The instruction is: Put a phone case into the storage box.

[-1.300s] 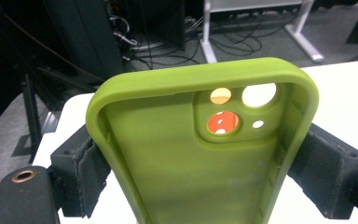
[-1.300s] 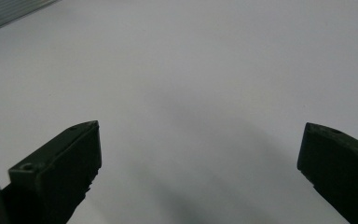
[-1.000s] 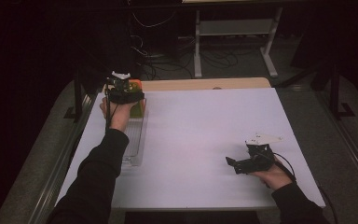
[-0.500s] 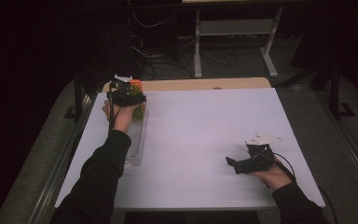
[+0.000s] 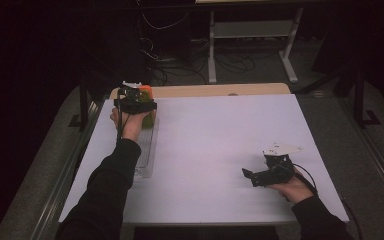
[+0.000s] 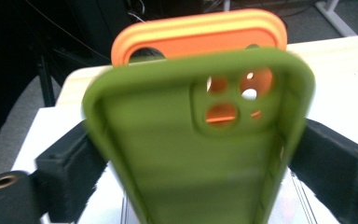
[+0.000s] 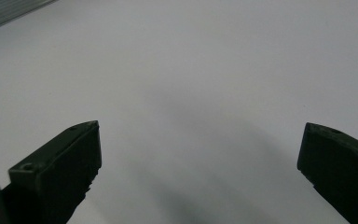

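Observation:
A green phone case [image 6: 186, 154] fills the left gripper view, its camera cut-out facing me, with my left gripper [image 6: 191, 163] shut on it, one black jaw against each long edge. Just behind it stands an orange phone case [image 6: 200, 35]. From above, the left gripper [image 5: 135, 103] hovers at the table's far left over the far end of a clear plastic rack [image 5: 147, 150], with the orange case [image 5: 145, 90] and the green case [image 5: 150, 118] showing beside it. My right gripper [image 5: 250, 176] rests low at the near right, open, with bare table between its jaws [image 7: 200, 140].
The white table top [image 5: 220, 140] has a wooden strip [image 5: 220, 90] along its far edge. A corner of the clear rack [image 7: 9, 9] shows in the right gripper view. Desk legs and cables [image 5: 220, 55] stand on the dark floor beyond.
The left gripper has shifted slightly toward the person with the green case. The right gripper has stayed where it was.

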The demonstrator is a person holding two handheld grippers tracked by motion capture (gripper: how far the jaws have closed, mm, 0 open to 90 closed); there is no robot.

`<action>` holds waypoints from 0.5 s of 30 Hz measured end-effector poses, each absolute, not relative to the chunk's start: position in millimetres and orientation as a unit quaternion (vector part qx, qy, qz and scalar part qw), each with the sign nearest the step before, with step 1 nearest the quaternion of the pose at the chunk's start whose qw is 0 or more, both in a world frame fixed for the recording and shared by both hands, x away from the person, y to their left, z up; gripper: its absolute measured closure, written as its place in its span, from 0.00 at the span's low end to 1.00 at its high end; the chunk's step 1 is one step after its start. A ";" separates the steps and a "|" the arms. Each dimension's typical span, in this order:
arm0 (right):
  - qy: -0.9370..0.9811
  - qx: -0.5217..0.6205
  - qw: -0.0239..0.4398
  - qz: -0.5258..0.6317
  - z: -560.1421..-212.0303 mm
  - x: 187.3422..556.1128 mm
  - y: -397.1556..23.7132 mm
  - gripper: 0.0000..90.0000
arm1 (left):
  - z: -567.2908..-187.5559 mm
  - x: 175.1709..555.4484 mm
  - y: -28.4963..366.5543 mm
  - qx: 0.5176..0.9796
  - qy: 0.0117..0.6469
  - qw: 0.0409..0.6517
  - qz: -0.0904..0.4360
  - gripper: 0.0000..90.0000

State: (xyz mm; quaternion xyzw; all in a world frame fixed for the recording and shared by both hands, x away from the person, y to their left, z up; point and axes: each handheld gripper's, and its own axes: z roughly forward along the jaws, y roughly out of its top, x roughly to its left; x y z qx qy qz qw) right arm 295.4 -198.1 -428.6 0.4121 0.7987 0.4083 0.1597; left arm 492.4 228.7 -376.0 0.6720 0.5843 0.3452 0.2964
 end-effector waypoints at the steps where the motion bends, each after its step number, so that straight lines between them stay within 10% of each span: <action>1: 0.799 0.412 0.160 0.408 -428.6 295.4 -198.1 0.00 | -376.7 493.0 229.0 0.671 0.585 0.299 0.343 0.05; 15: 0.797 0.413 0.158 0.411 -428.5 295.5 -198.3 0.00 | -360.7 486.2 243.8 0.685 0.570 0.327 0.314 0.00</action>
